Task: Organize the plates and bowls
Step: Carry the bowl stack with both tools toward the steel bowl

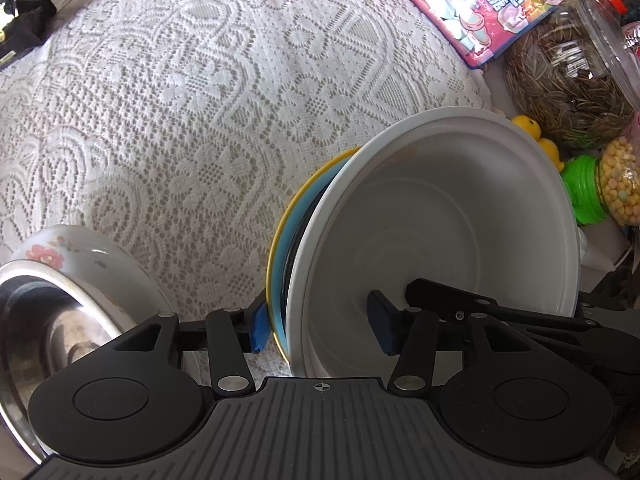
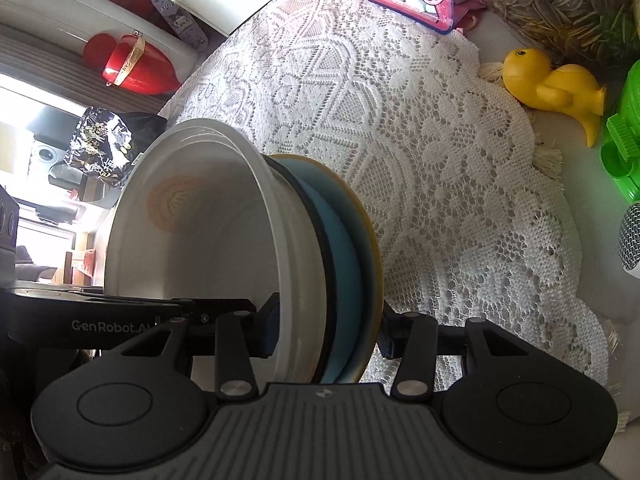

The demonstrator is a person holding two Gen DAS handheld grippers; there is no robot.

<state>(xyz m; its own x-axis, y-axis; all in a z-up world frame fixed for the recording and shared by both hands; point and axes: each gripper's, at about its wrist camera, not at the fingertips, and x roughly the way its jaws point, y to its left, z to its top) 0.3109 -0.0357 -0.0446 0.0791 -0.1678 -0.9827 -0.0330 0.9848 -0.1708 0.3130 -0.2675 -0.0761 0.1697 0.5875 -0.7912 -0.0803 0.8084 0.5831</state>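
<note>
A stack of dishes is held between both grippers above the lace cloth: a white bowl (image 1: 440, 216) on top, then a black rim, a blue plate (image 1: 280, 268) and a yellow plate (image 1: 308, 184). My left gripper (image 1: 320, 326) is shut on one side of the stack, one pad inside the white bowl, the other under the yellow plate. My right gripper (image 2: 326, 330) is shut on the opposite side of the same stack (image 2: 240, 220). A floral bowl with a steel bowl (image 1: 52, 320) nested in it sits at the lower left of the left wrist view.
A white lace tablecloth (image 1: 180, 100) covers the table. At the right edge stand a jar of sunflower seeds (image 1: 568, 76), a pink snack bag (image 1: 488, 4), a yellow duck toy (image 2: 556, 88), a green-lidded jar (image 1: 588, 188) and a microphone (image 2: 632, 240).
</note>
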